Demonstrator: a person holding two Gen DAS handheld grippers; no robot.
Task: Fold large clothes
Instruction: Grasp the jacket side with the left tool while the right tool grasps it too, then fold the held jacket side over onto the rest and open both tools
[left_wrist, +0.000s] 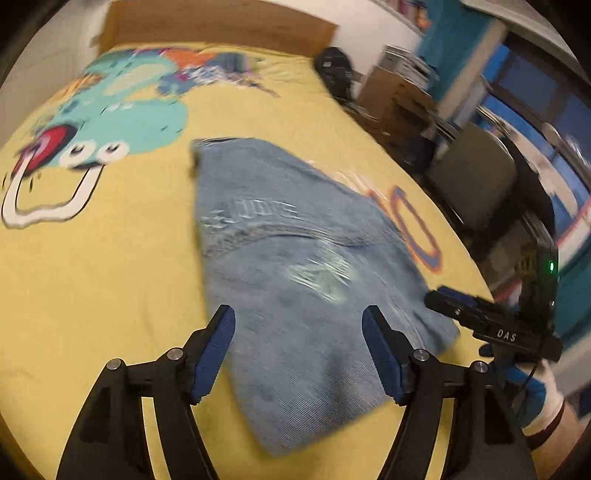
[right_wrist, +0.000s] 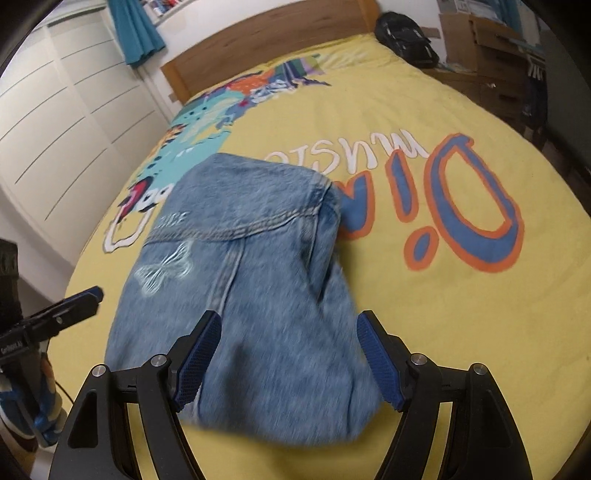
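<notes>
A light-blue denim garment (left_wrist: 295, 229) lies folded into a compact bundle on the yellow printed bedspread (left_wrist: 122, 266); white stitched marks show on its top. My left gripper (left_wrist: 299, 325) hovers over the bundle's near end, open, its blue pads (left_wrist: 218, 347) clear of the cloth. In the right wrist view the same denim garment (right_wrist: 251, 240) lies lengthwise, and my right gripper (right_wrist: 290, 328) stands open over its near end, pads apart from the fabric. The right gripper (left_wrist: 461, 310) also shows at the bundle's right edge, and the left gripper (right_wrist: 74, 306) at the bundle's left side.
A wooden headboard (right_wrist: 280, 40) closes the bed's far end. A black backpack (right_wrist: 406, 33) sits on the far corner. Cardboard boxes (right_wrist: 484, 51) and a dark chair (left_wrist: 476, 177) stand beside the bed. White wardrobe doors (right_wrist: 66, 122) line the other side.
</notes>
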